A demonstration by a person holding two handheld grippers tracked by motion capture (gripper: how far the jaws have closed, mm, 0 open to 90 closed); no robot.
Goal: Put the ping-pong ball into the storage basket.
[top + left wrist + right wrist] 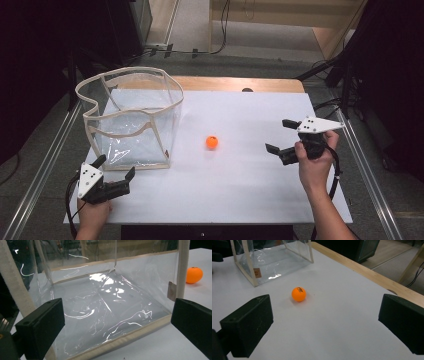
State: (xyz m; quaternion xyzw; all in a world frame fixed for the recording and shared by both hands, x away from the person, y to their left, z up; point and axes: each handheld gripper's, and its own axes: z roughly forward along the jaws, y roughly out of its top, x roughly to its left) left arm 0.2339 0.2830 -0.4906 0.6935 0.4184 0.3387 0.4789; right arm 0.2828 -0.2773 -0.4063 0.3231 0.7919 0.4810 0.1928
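On the white worktop (pixel 240 185), a clear plastic bag (pixel 132 120) with cream trim stood open-topped, the landmark here. Just before its near corner hovered the left tongs (pixel 116 171), jaws wide and empty. Well right of the bag, the right tongs (pixel 280 136) gaped empty too. Between them lay a small orange ball (pixel 212 142); closing squarely across its middle would likely stop it rolling.
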